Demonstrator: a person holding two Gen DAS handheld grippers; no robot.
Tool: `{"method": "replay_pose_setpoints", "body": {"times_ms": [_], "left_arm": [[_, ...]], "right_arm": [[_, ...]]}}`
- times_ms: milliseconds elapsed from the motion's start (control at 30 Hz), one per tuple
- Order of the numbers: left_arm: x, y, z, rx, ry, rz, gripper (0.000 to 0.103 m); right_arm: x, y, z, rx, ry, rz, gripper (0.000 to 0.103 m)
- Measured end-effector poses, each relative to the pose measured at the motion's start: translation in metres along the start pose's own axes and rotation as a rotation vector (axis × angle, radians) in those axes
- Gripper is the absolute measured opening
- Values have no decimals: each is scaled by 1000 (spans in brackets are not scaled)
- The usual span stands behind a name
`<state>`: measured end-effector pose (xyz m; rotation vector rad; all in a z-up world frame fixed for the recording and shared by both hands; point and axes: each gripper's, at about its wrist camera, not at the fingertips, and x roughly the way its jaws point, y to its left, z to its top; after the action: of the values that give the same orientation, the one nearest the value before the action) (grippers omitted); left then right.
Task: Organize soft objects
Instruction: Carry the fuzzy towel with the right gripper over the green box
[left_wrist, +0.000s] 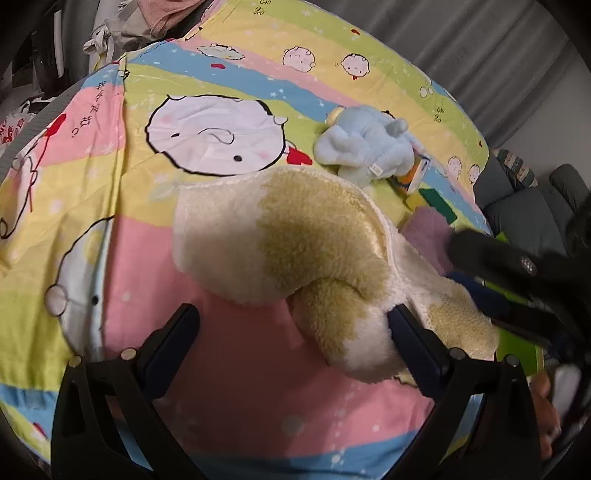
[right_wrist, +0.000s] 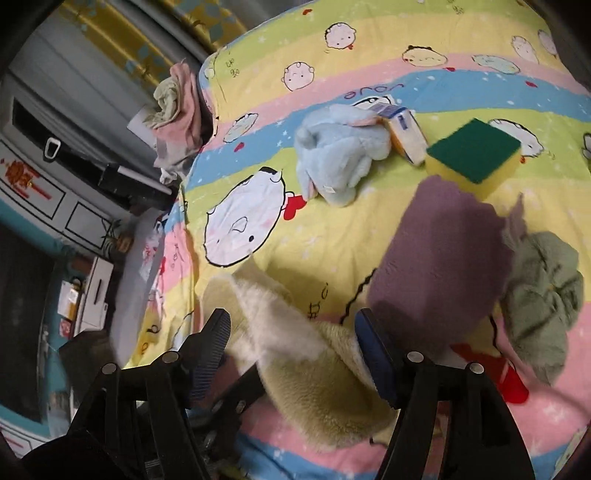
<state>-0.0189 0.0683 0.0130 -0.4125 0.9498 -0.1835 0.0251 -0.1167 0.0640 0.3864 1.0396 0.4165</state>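
Left wrist: fleece (left_wrist: 295, 236) between (spread) tool (left_wrist: 291, 332) fingers.

One plush toy (right_wrist: 338, 162), one sponge (right_wrist: 474, 155), three cloths (right_wrist: 439, 266).

Bed quilt (right_wrist: 332, 66), pastel stripes, cartoon faces. Lying on it: blue plush (right_wrist: 336, 155), small box (right_wrist: 404, 129), sponge (right_wrist: 474, 155), purple cloth (right_wrist: 436, 258), green cloth (right_wrist: 543, 291), fleece (left_wrist: 295, 236).

Ahead of the right tool, the bedspread (right_wrist: 332, 229) carried the word "love" in purple, printed upside down. Handwritten-style Chinese characters stood on its pink stripe, too unclear to read. Nothing else was legible.
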Motion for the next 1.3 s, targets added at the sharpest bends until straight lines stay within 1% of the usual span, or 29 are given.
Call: {"method": "replay_pose_setpoints", "body": {"times_ms": [67,133,200,233,300,367,400,467,500,567,667,700,733,767,833,900,1000,1100,1233,1300], "left_arm": [[3,-3,1,7,-2,2,97],[5,-5,2,13,-3,-7,88],[9,-6,4,10,4,-35,71],[11,-7,4,5,10,-53,67],[14,-6,5,-11,18,-84,52],[16,-4,6,-33,26,-106,48],[16,-4,6,-36,25,-110,41],[17,-6,6,-37,43,-160,32],[17,-8,6,-31,38,-152,32],[16,-12,7,-8,26,-146,29],[12,-22,7,23,9,-131,27],[10,-25,7,35,3,-127,24],[7,-29,7,47,-5,-123,23],[4,-35,7,62,-12,-115,23],[-6,-49,7,105,-44,-108,23],[-17,-62,9,129,-77,-115,23],[-33,-84,10,176,-127,-138,23],[-46,-114,10,245,-163,-154,23],[-50,-162,9,334,-186,-188,23],[-49,-190,8,380,-188,-216,23]], "right_arm": [[-6,0,-2,2,10,15,71],[-8,1,-5,-4,27,26,71],[-8,3,-7,-10,41,41,71],[-7,5,-6,-17,42,44,71],[0,4,-4,-12,44,25,71],[13,2,2,-3,49,11,71],[21,1,3,4,59,3,71],[35,-2,4,18,86,1,71],[41,-2,3,16,98,3,71],[45,1,1,-6,79,-5,71],[47,3,-1,-21,62,7,61],[46,3,-2,-31,55,7,57],[45,2,-3,-40,49,14,54],[42,2,-4,-51,43,30,52],[34,1,-5,-51,29,60,52],[21,-2,-4,-46,4,91,52],[-9,-6,-4,-35,-58,136,52],[-42,-11,-5,-24,-126,166,52],[-87,-27,-8,-13,-227,146,52],[-112,-42,-8,11,-285,130,52]]}}
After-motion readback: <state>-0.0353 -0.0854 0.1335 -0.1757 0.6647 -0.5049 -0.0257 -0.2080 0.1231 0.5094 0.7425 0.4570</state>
